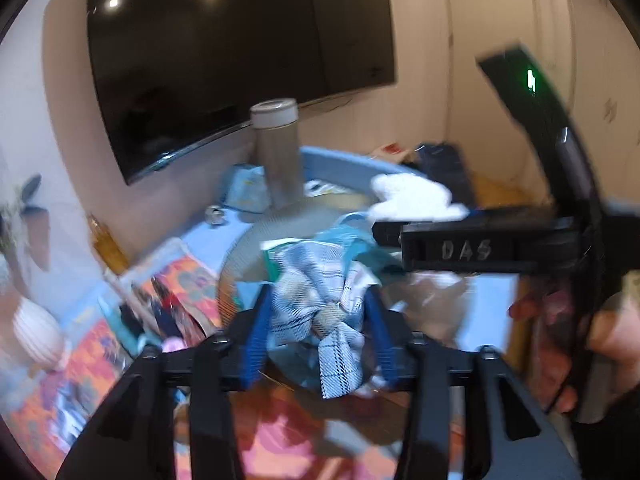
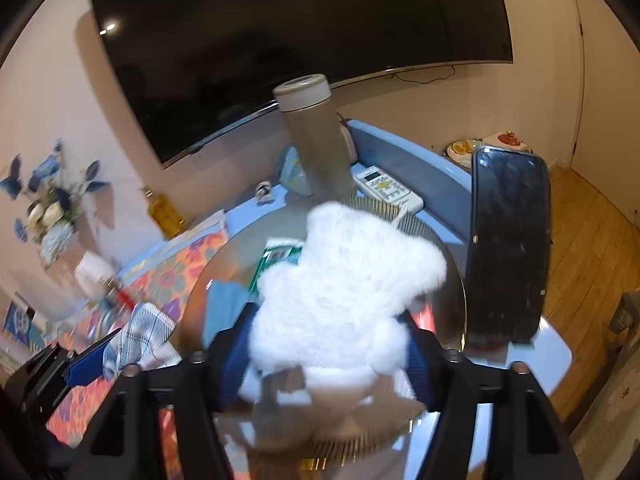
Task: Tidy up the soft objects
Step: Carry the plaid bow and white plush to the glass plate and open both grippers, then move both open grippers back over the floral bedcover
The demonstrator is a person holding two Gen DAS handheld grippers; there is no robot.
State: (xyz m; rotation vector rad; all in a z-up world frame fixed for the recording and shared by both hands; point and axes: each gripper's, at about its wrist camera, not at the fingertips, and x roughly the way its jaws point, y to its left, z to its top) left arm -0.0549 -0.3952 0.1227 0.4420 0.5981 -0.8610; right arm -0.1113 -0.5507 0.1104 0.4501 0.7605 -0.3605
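My left gripper (image 1: 320, 312) is shut on a bunched blue-and-white plaid cloth (image 1: 324, 296) and holds it above the round silver tray (image 1: 248, 240). My right gripper (image 2: 332, 344) is shut on a fluffy white plush toy (image 2: 348, 276) and holds it over the same tray (image 2: 224, 264). The right gripper (image 1: 396, 232) with the plush (image 1: 412, 196) also shows in the left wrist view, right of the cloth. The left gripper (image 2: 88, 360) with the plaid cloth (image 2: 140, 332) shows at lower left in the right wrist view.
A grey flask (image 2: 316, 136) stands at the tray's far edge. A white remote (image 2: 388, 190) and a black phone (image 2: 508, 240) are on the right. A green packet (image 2: 280, 256) lies on the tray. A floral mat (image 2: 168, 276), yellow bottle (image 2: 164, 208) and TV (image 2: 280, 40) are behind or left.
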